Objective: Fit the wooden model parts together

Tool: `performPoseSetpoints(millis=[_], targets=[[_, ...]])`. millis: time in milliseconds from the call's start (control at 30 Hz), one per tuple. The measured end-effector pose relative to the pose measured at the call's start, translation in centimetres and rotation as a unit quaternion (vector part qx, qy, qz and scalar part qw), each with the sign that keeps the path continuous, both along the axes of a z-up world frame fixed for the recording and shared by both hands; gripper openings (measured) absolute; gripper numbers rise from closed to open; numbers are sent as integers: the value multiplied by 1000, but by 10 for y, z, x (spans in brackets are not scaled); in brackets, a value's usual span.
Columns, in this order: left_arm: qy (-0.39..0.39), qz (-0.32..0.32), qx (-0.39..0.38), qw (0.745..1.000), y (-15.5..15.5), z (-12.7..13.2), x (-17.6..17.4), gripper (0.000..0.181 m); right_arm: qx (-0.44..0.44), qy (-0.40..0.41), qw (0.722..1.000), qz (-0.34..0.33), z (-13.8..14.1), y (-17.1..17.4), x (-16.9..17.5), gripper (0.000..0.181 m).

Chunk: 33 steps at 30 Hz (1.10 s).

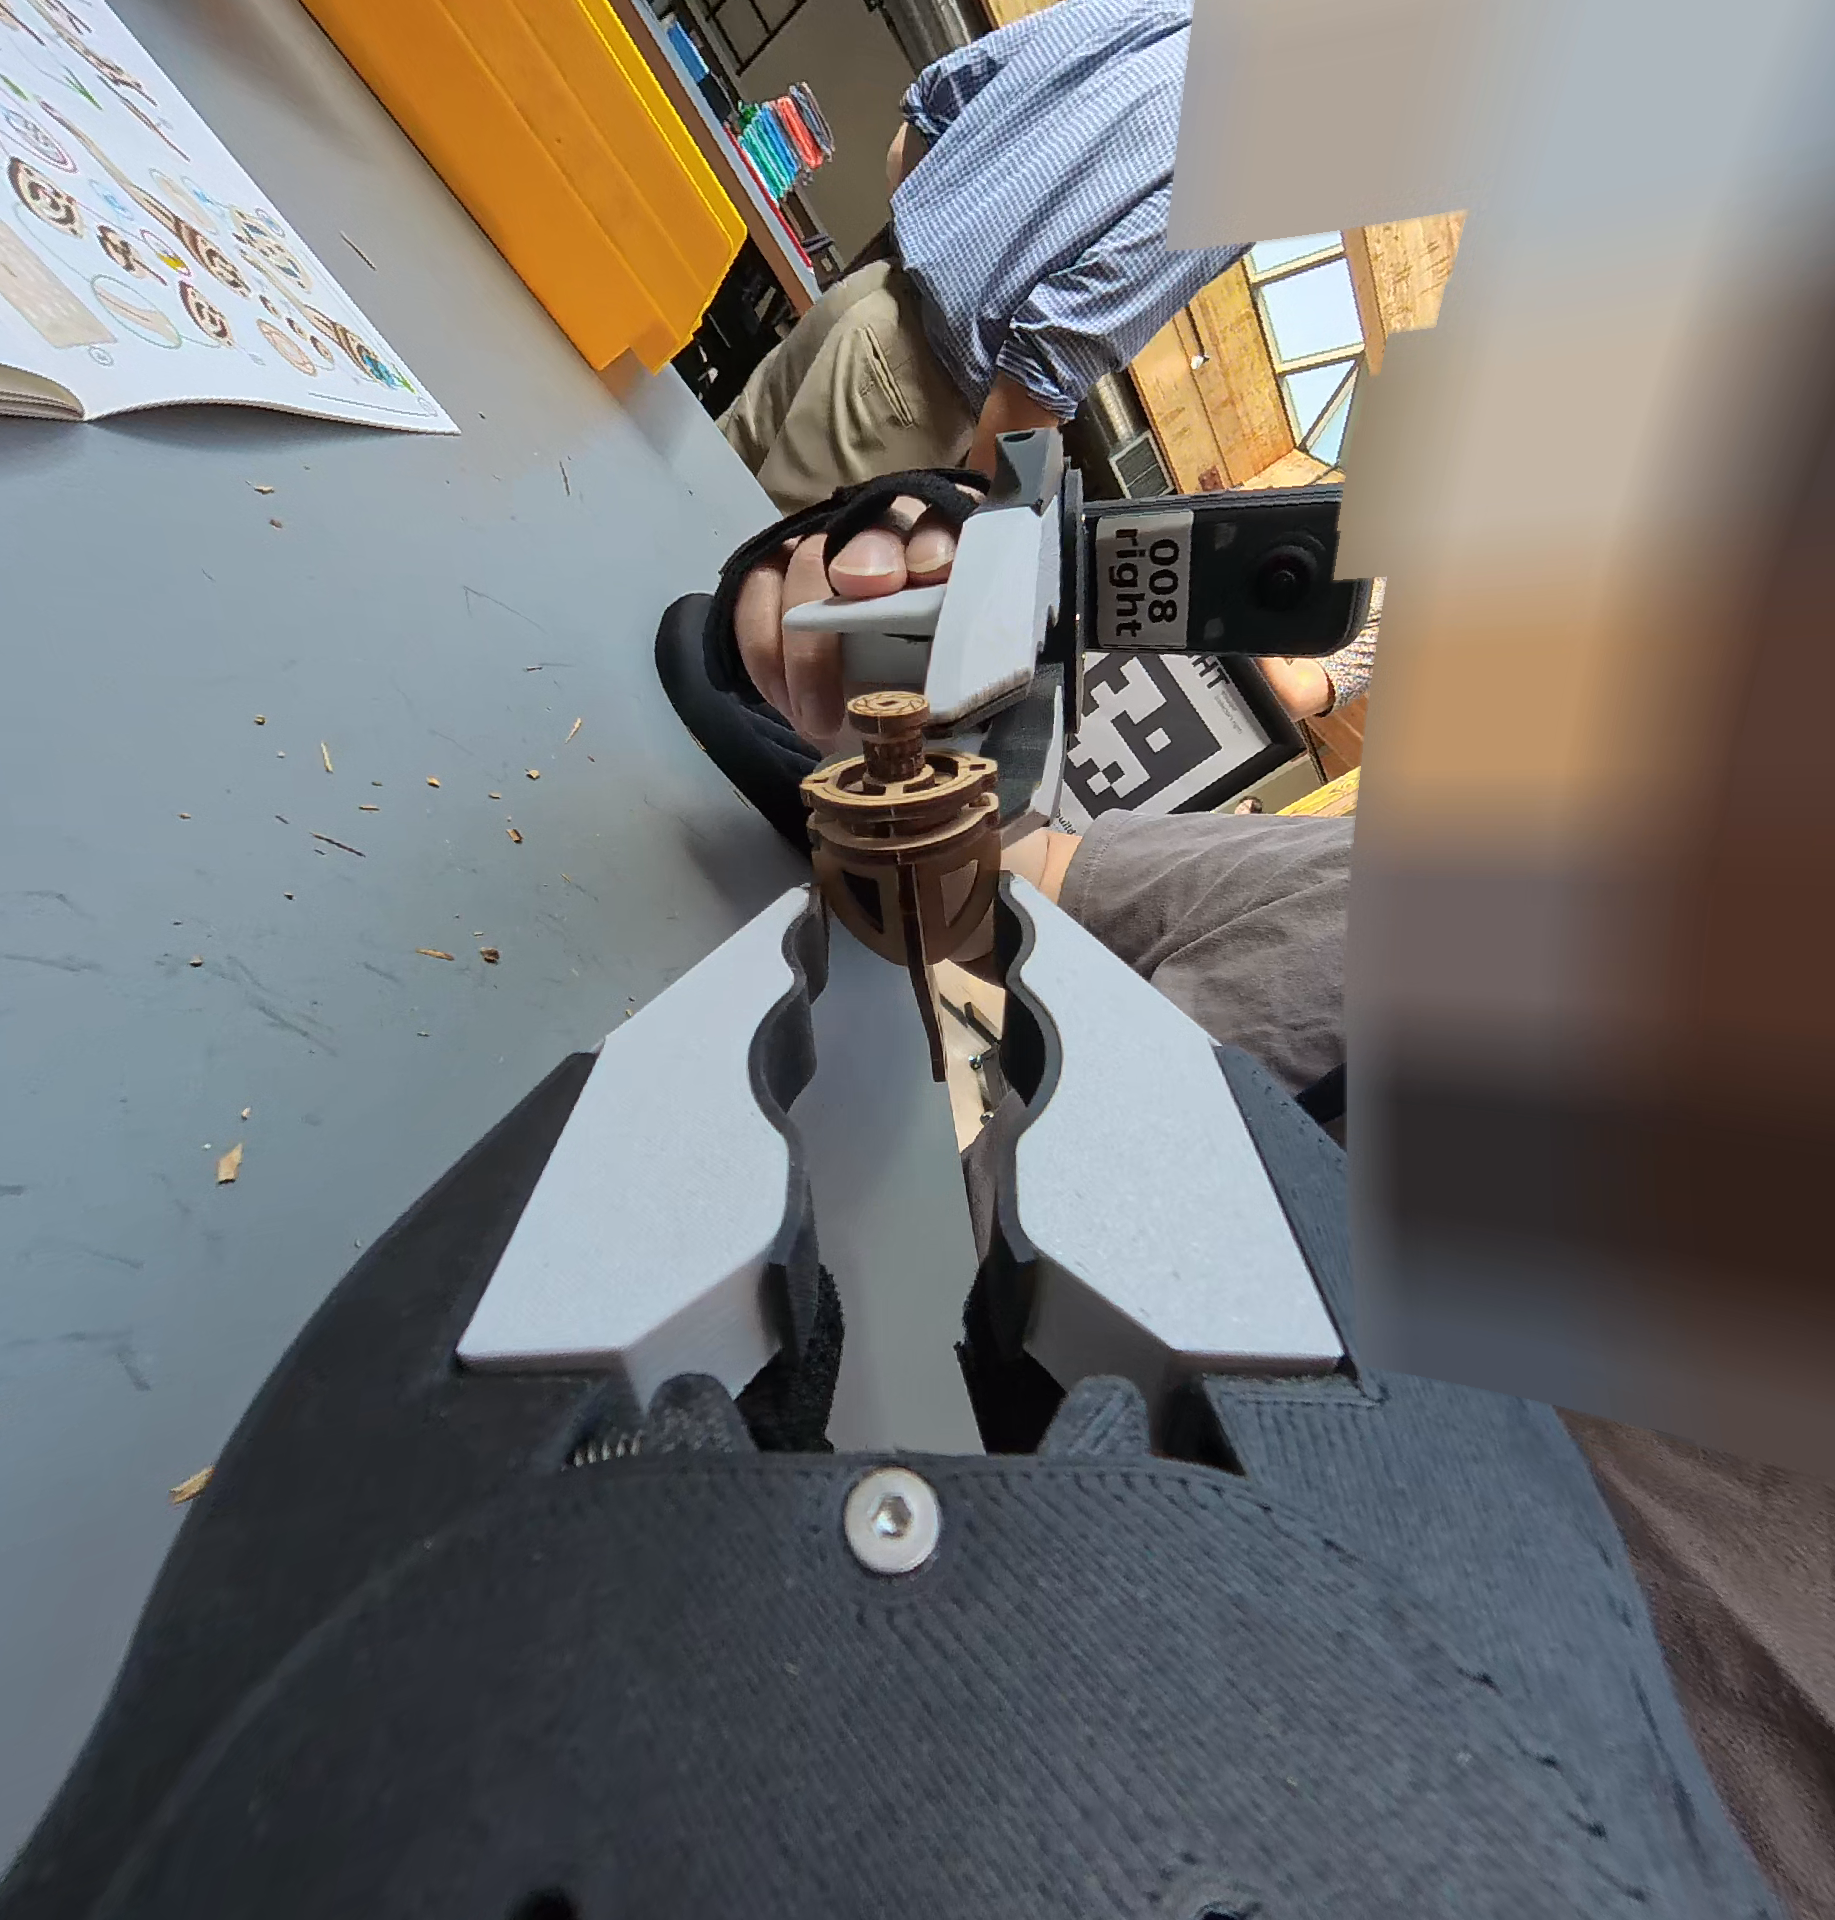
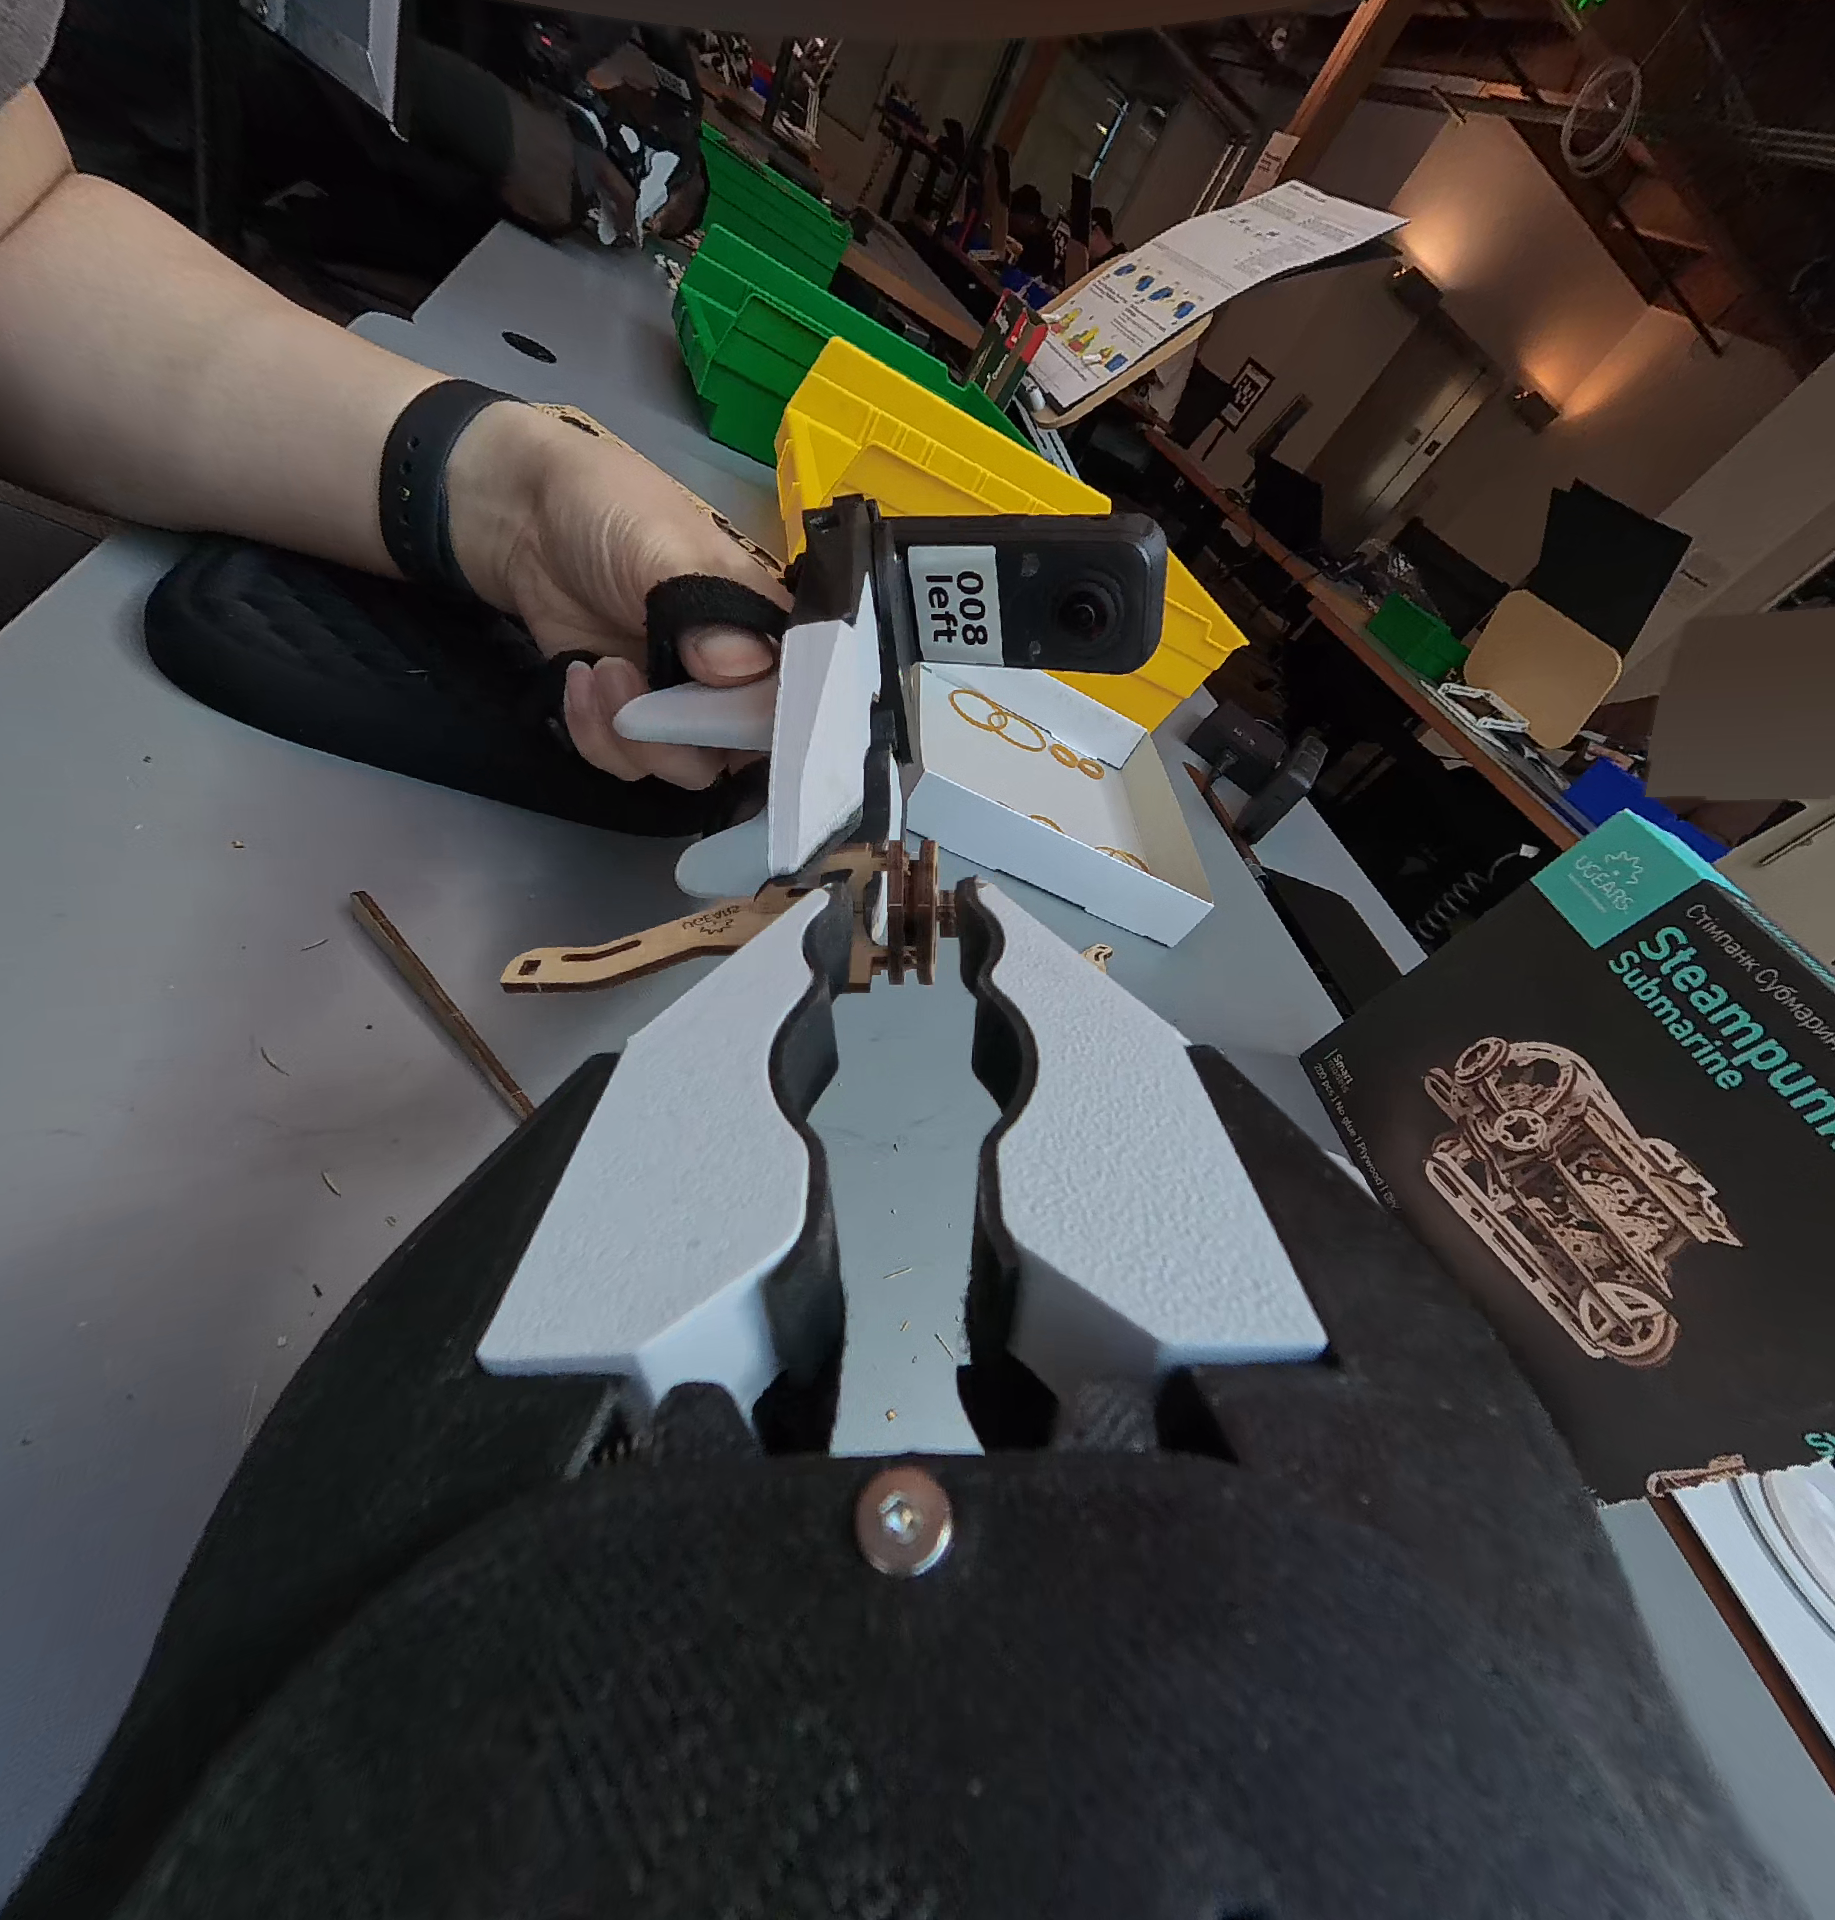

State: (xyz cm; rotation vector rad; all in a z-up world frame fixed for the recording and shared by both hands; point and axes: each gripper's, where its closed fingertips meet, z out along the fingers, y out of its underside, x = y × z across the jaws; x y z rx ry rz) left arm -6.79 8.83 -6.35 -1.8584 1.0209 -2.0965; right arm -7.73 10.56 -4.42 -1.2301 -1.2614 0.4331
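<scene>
My left gripper (image 1: 908,899) is shut on a brown wooden model assembly (image 1: 908,862), a domed cage with a ring on top, held above the grey table (image 1: 269,831). A small wooden wheel stack (image 1: 889,727) sticks out of its top. My right gripper (image 2: 894,899) faces it, its fingertips closed around that wheel stack (image 2: 908,925). The right gripper also shows in the left wrist view (image 1: 980,707), and the left gripper in the right wrist view (image 2: 840,831). A hand holds each gripper.
An open instruction booklet (image 1: 165,260) and yellow bins (image 1: 539,156) lie at the back. The right wrist view shows a flat wooden tool (image 2: 622,951), a thin wooden stick (image 2: 435,997), a white tray with rubber rings (image 2: 1048,821), the dark kit box (image 2: 1619,1143), green bins (image 2: 757,312) and a black wrist pad (image 2: 373,675). Both grippers' tips are close together, under 4 cm apart.
</scene>
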Motion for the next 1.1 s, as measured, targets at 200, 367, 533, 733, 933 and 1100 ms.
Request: performPoseSetpoints(millis=[200,367,533,733,933,1100], targets=[[34,5,43,998,0,-11,1,29,-49,40,998,31,6,-6,-3,20],[49,2,64,997,-3,-15,2,29,-106,37,992,56,-4,-10,-7,31],[64,5,92,994,-3,-19,1,29,-123,23,989,75,-10,-16,-10,25],[68,3,134,989,-4,-20,2,29,-136,26,987,84,-11,-18,-10,28],[90,22,245,965,4,-27,0,29,-134,73,986,73,8,-12,-2,30],[105,37,377,919,11,-31,-1,29,-172,79,980,58,3,-3,2,30]])
